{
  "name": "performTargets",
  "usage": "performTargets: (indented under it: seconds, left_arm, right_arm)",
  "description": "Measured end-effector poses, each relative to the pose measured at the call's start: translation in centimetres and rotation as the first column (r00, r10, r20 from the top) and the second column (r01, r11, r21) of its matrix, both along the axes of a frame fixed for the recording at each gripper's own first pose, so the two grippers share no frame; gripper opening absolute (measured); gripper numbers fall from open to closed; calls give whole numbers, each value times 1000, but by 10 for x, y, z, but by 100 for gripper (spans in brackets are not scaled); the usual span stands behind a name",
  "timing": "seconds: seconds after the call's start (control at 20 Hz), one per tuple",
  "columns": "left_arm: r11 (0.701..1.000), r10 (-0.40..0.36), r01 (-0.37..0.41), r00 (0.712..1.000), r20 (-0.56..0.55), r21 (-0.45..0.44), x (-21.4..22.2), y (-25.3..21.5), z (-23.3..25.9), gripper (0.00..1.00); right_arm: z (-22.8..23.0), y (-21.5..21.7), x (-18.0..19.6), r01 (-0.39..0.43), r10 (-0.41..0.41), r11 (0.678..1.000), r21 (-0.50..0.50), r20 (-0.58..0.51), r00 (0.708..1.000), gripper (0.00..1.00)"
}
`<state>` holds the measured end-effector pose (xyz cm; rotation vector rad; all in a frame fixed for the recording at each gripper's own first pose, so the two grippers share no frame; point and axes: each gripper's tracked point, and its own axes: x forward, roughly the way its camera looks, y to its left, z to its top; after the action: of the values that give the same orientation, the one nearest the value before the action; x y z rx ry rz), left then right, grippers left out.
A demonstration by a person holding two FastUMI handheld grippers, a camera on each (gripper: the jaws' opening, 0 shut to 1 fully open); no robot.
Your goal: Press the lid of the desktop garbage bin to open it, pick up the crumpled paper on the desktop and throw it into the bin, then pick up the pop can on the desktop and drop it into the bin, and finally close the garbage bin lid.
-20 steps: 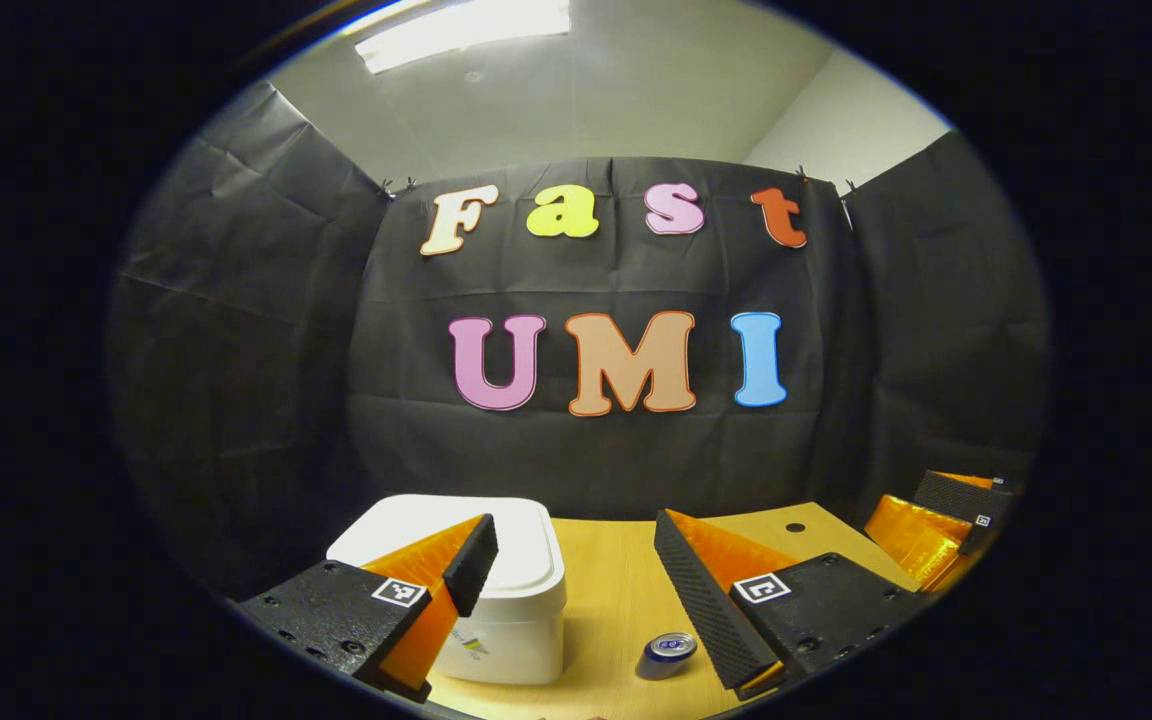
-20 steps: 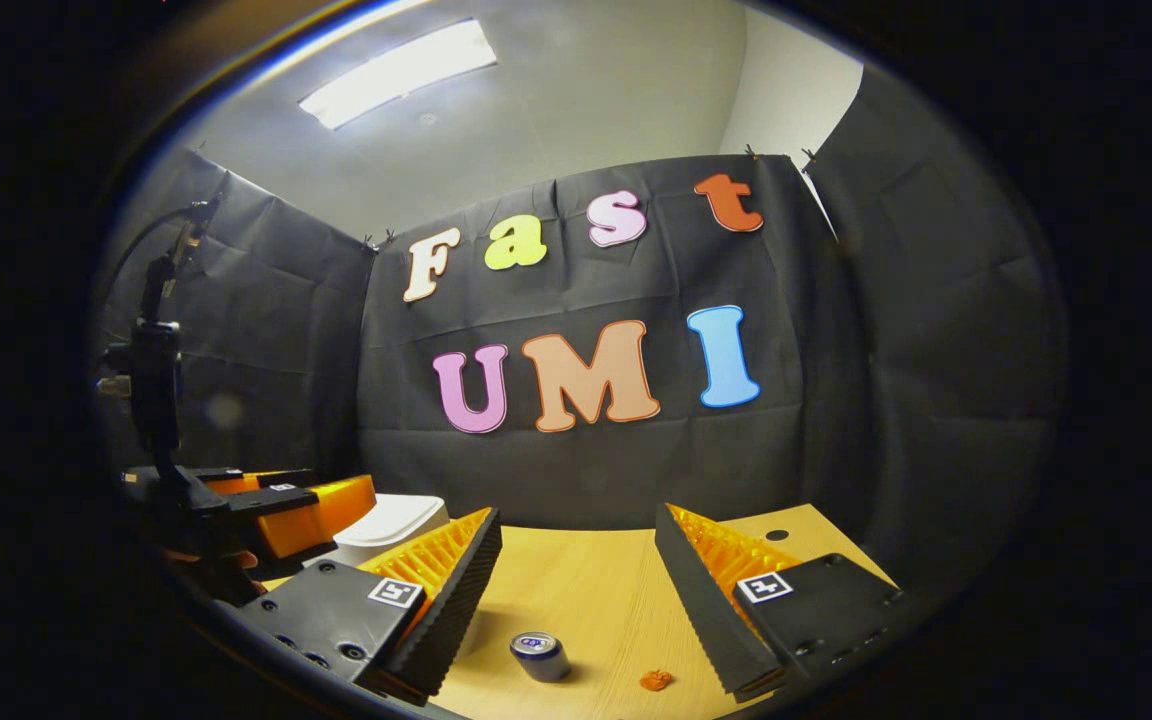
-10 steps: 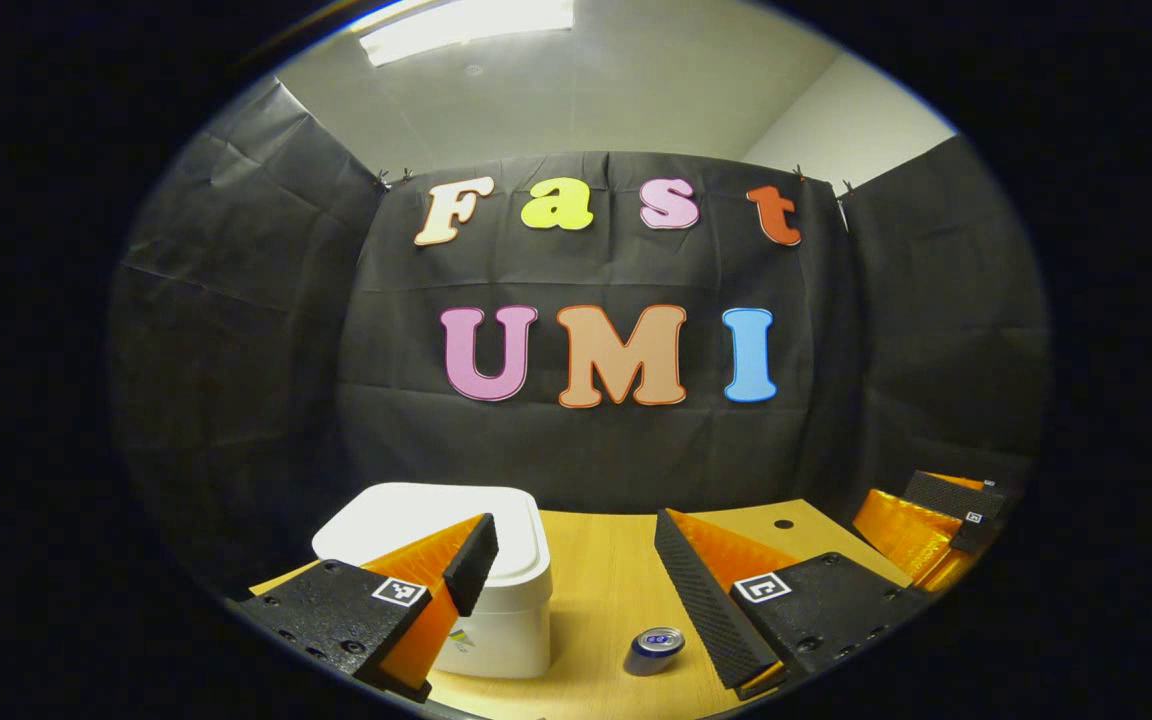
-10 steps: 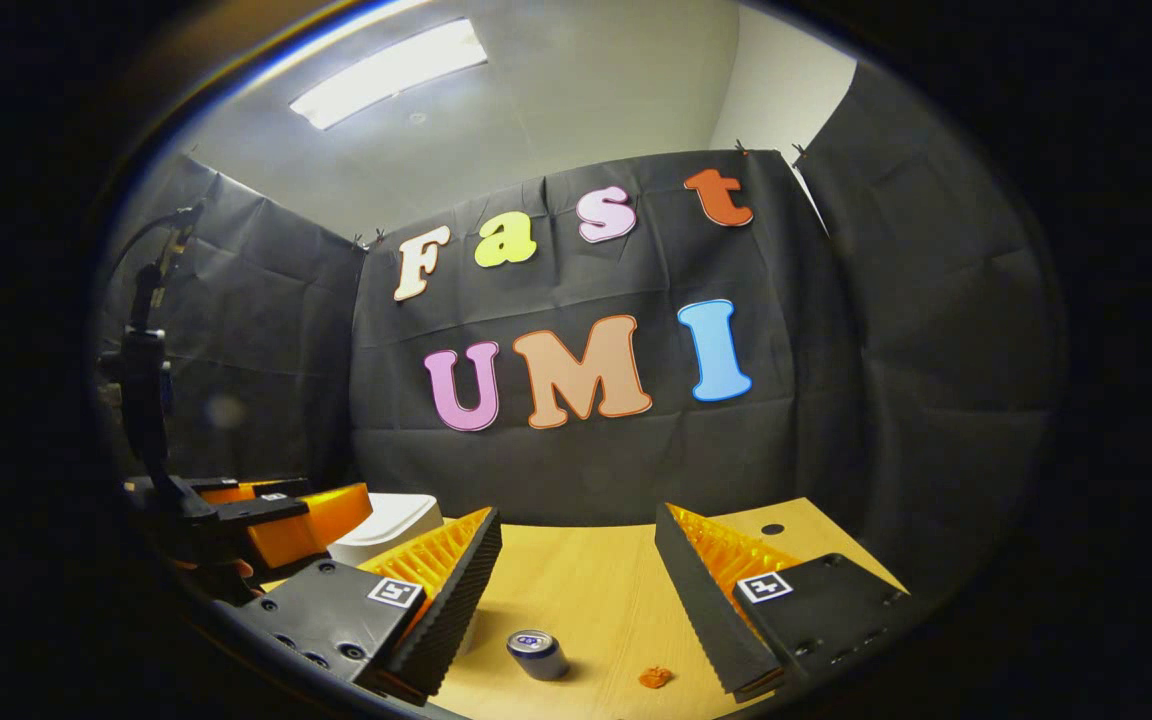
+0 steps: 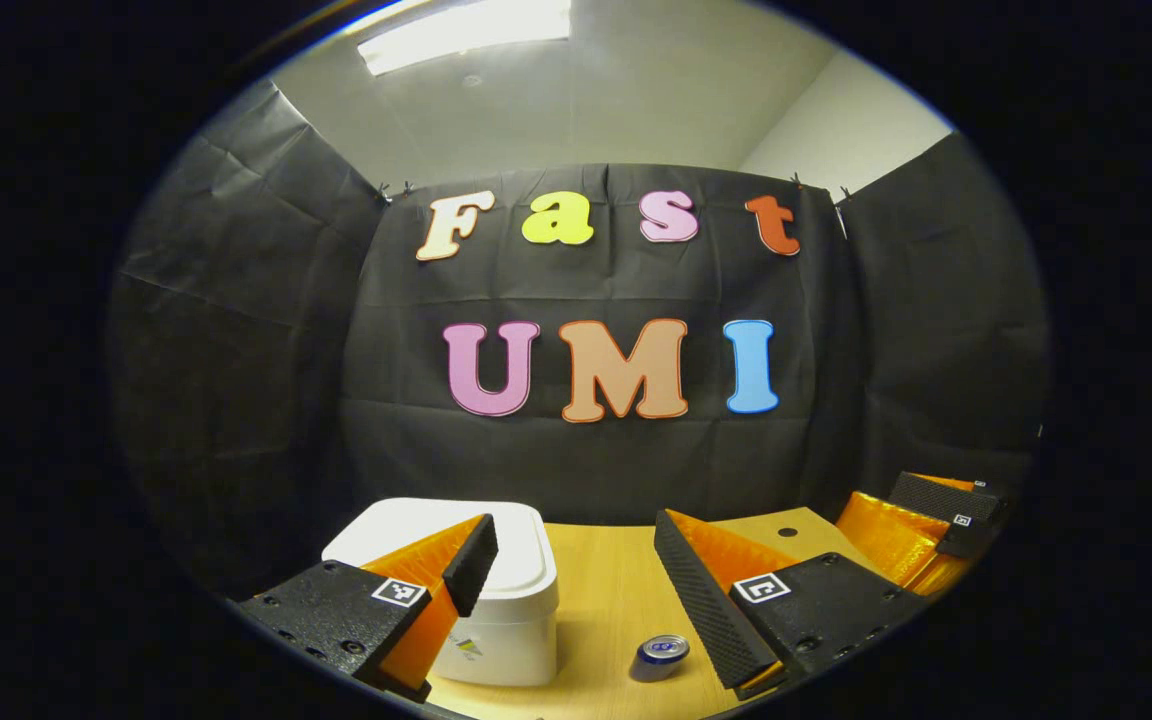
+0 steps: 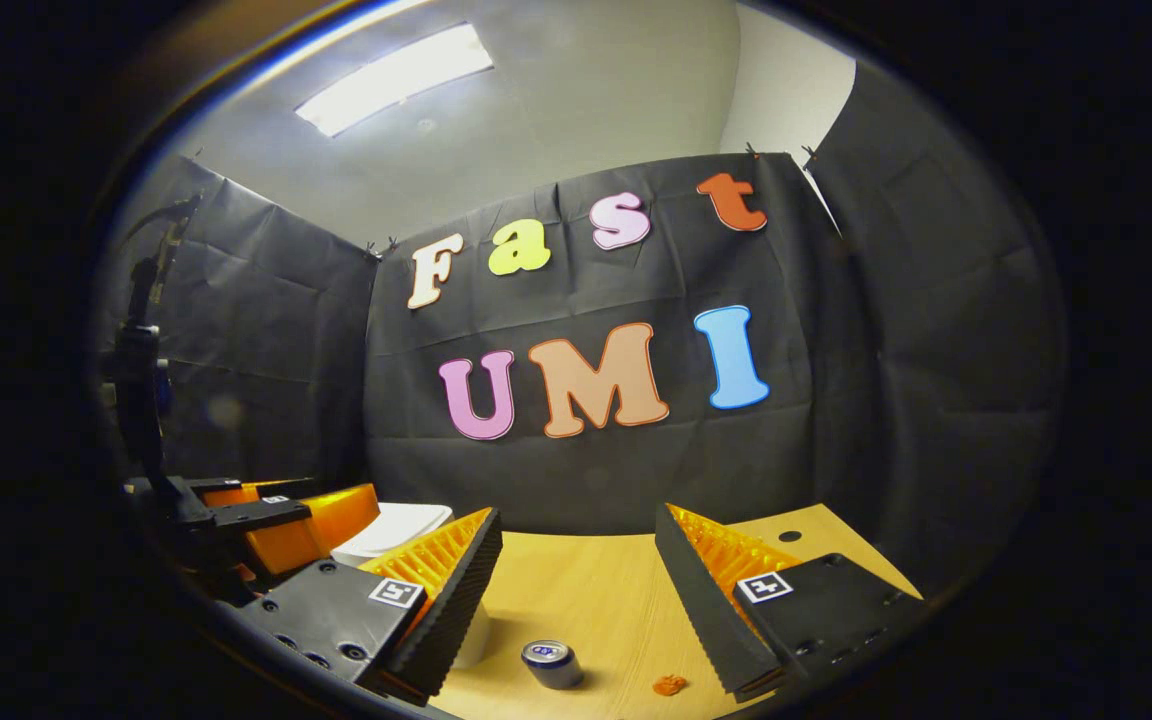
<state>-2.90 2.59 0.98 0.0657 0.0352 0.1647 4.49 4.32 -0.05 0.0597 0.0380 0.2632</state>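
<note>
A white desktop bin [image 5: 496, 610] with its lid [image 5: 426, 530] down stands on the wooden table, low and left in the left gripper view. My left gripper [image 5: 576, 590] hovers open above the table, its left finger in front of the bin. A pop can [image 5: 661, 657] lies on its side just right of the bin. In the right gripper view the can [image 6: 553, 663] lies between my open right gripper's [image 6: 576, 590] fingers, farther off, with a small orange crumpled paper [image 6: 669, 685] to its right. The bin [image 6: 391, 530] peeks out behind the left gripper [image 6: 286, 515].
The wooden table [image 5: 606, 590] has a small dark hole [image 5: 788, 532] near its far right corner. Black cloth walls close in the back and both sides. The right gripper [image 5: 926, 530] shows at the right edge of the left gripper view.
Both views shifted slightly: they tilted down half a second ago and have come back up a little. Both grippers stay open, and the bin, can and paper have not moved.
</note>
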Motion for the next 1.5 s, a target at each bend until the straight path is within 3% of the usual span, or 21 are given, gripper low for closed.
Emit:
performTargets:
  seconds: [0.2,0.55,0.7,0.75,0.9,1.1,1.15,1.25,1.3,1.5]
  left_arm:
    - [1000,28,-28,998,-58,-8,-4,10,-17,95]
    - [997,71,-71,997,-9,31,-3,29,-2,95]
    - [997,71,-71,997,8,38,-3,31,1,89]
    - [996,76,-77,997,21,46,-3,34,6,80]
    - [992,91,-94,995,46,81,-4,41,13,68]
    - [988,120,-125,991,62,94,-3,51,12,43]
    - [987,129,-135,990,65,92,0,56,8,27]
    - [983,154,-159,986,56,93,0,65,-1,13]
    - [981,165,-169,985,52,94,-1,69,-5,1]
    - [972,204,-206,978,34,112,2,90,-24,0]
  right_arm:
    - [-6,1,5,-6,6,1000,12,-26,1000,97]
    - [-4,4,-1,-14,14,1000,-13,0,1000,97]
    - [-2,4,0,-12,12,1000,3,4,1000,97]
    - [0,4,1,-8,8,1000,7,9,1000,97]
    - [-1,3,2,-5,5,1000,5,8,1000,97]
    - [-1,6,1,-11,11,1000,-8,11,1000,97]
    - [-2,8,0,-14,14,1000,-11,10,1000,97]
    - [-3,10,1,-20,20,1000,-12,10,1000,97]
    - [-2,10,1,-19,19,1000,-14,12,1000,97]
    - [-8,11,1,-13,13,1000,-23,3,1000,97]
